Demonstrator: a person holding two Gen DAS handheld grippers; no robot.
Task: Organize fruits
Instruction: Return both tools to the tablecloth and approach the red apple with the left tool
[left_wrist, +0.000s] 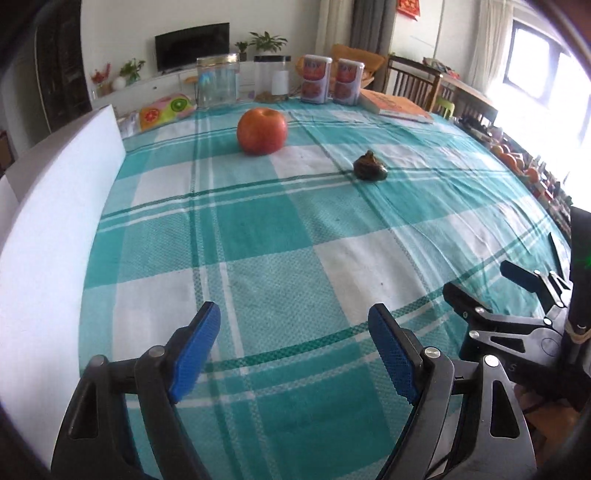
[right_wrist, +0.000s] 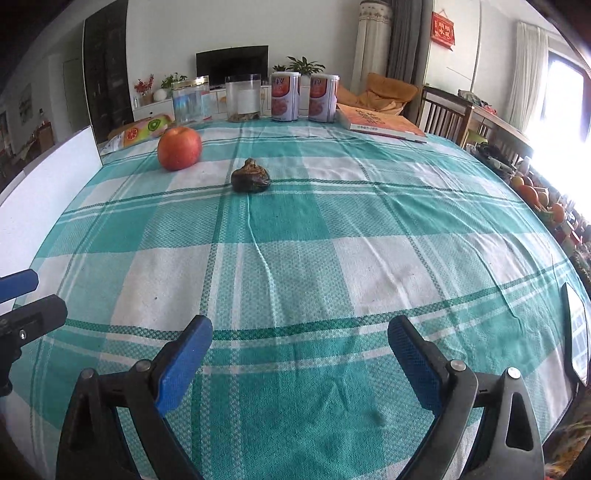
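Left gripper (left_wrist: 293, 332) jaws apart, nothing between them, over bare checked cloth (left_wrist: 280, 236). Right gripper (right_wrist: 300, 345) same: jaws wide, empty, pointing down at the cloth. Apple (left_wrist: 262, 130) sits upright far across the table, well clear of both. Dark shrivelled fruit (left_wrist: 370, 166) lies near it, to its right, not touching. Jars (left_wrist: 217, 80) and cans (left_wrist: 315, 78) line the far edge.

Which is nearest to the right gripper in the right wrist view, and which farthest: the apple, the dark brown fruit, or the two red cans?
From the right gripper, open over the tablecloth:
1. Dark brown fruit, mid-table, slightly left.
2. Apple, behind it, further left.
3. Two red cans, at the far edge, side by side.
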